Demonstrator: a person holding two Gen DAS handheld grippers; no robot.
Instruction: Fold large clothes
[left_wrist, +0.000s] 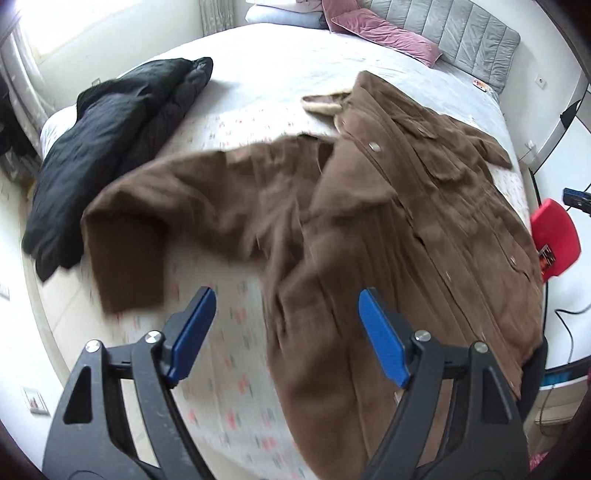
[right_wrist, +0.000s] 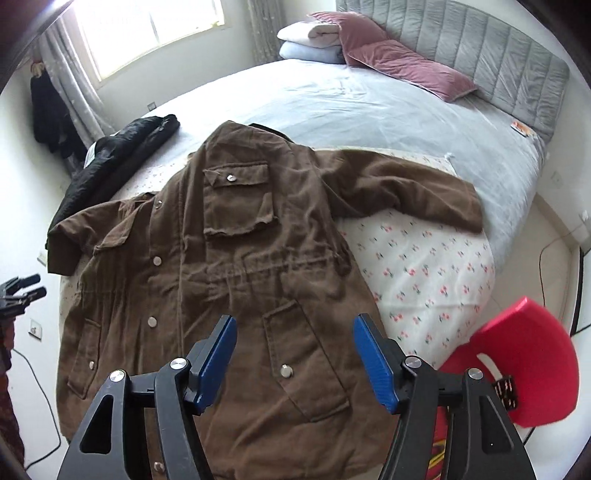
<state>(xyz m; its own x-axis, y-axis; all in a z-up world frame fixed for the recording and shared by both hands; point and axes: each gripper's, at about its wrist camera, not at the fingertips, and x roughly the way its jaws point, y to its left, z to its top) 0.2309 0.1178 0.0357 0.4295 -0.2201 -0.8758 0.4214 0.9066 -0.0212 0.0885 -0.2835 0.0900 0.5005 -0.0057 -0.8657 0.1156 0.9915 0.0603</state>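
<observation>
Brown coat (right_wrist: 229, 258) lies front-up on the bed (right_wrist: 424, 110), filling the centre of my right wrist view. Snaps run down the placket; flap pockets on chest and hip. One sleeve (right_wrist: 413, 184) stretches toward the right of the frame, across the floral sheet (right_wrist: 424, 273) and onto the grey-blue cover. The other sleeve ends at middle left, near the mattress edge.

My right claw (right_wrist: 295, 354) hangs over the lower hem area, blue pads (right_wrist: 218, 362) spread wide, nothing between them. Contact with the cloth: cannot tell.

Left wrist view: the same coat (left_wrist: 406, 229) runs from the upper centre down to the lower right. Its near sleeve (left_wrist: 166, 221) reaches to the left of the frame, cuff at middle left; this part is motion-blurred. My left claw (left_wrist: 288, 332) sits at the bottom of the frame, pads (left_wrist: 384, 339) likewise spread, holding nothing, with floral sheet and coat edge below.

Black garment (left_wrist: 103, 155) bundled in the upper left, on the bed, just beside the cuff. Pink pillow (right_wrist: 402, 66) and folded bedding (right_wrist: 314, 40) by the grey headboard (right_wrist: 509, 62), top of frame. Red chair (right_wrist: 517, 354) at lower right, beside the bed.
</observation>
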